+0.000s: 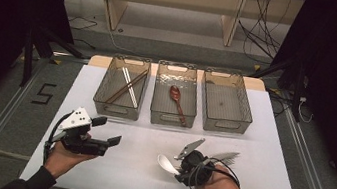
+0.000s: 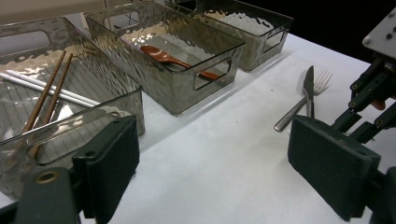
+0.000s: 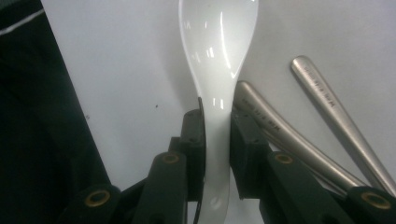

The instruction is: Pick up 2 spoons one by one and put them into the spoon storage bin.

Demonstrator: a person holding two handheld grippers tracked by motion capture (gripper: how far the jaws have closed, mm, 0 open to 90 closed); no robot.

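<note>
White worktop [image 1: 135, 170] carried three bins. Right claw [image 3: 215, 135] gripped the white spoon [image 3: 219, 51] by its glossy handle, low beside the fork [image 1: 229, 157]; it could slip or drag it. Left claw [image 1: 109, 131] stood open, empty.

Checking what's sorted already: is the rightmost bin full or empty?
Empty: the rightmost bin shows only its bare ribbed bottom in the high view.
</note>
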